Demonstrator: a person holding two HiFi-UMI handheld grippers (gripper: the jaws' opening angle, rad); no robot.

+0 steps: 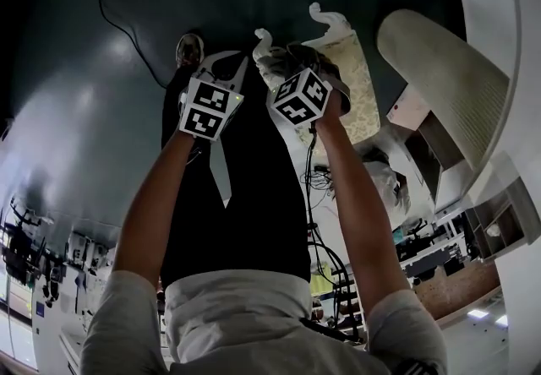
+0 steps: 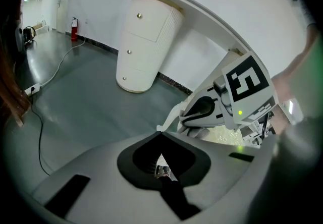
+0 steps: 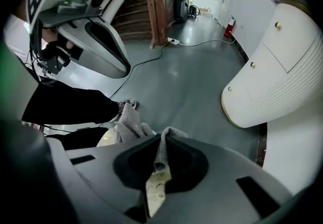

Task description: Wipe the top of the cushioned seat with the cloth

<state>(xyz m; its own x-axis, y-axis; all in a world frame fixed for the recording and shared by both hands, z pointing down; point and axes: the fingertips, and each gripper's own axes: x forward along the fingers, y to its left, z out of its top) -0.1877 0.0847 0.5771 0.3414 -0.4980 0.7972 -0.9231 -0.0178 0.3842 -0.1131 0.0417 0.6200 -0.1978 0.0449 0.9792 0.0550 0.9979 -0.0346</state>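
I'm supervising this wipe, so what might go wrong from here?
The right tongs pinch only a narrow fold of the cloth; dragging it over the cushioned seat might pull it free. The left tongs, shut and empty, hang close beside the right ones and could bump them.

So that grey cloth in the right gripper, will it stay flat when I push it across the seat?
Probably floppy: the cloth droops in soft folds beside the right gripper, whose fingers pinch only one bunched edge. It looks light, since that small pinch seems to hold it. Its towel-like surface likely drags on the seat, so it may bunch up.
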